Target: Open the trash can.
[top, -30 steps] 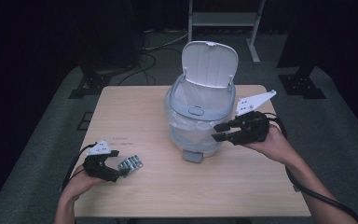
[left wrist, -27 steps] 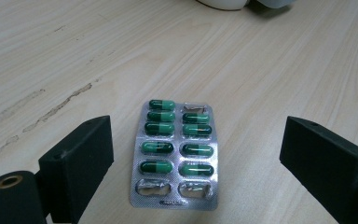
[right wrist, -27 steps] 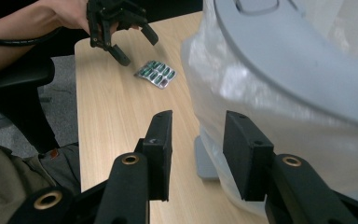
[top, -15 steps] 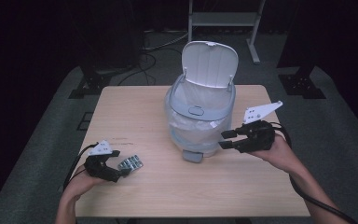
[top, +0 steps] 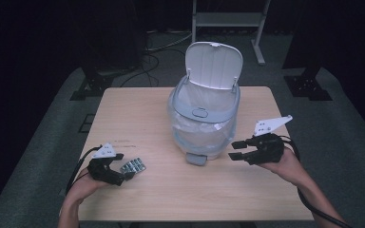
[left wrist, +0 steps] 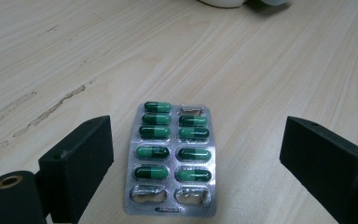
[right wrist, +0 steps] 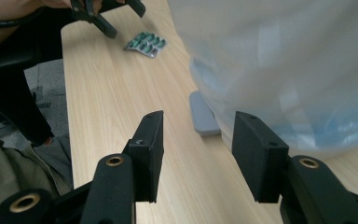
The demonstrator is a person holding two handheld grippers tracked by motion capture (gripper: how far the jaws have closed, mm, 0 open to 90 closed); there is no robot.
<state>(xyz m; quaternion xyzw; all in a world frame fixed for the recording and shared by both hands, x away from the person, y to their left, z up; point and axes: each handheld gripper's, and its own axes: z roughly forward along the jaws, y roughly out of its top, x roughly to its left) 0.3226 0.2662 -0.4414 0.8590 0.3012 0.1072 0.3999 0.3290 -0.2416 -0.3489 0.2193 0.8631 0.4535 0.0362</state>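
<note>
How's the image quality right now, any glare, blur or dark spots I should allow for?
High view: table evenly lit, surroundings nearly black, slightly soft. Left gripper view: blister pack sharp, foil glinting a little; the wood beyond it softens. Right gripper view: the bin's plastic liner is washed out and hazy with glare; the blister pack far off looks small and soft.

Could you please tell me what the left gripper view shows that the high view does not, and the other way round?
The left gripper view alone shows the blister pack's detail: green capsules in two columns, some pockets burst open, lying flat between the left tongs' open jaws, untouched. The high view alone shows the lined bin with its lid raised and the right tongs open beside it. Both show the pack on the wooden table.
</note>
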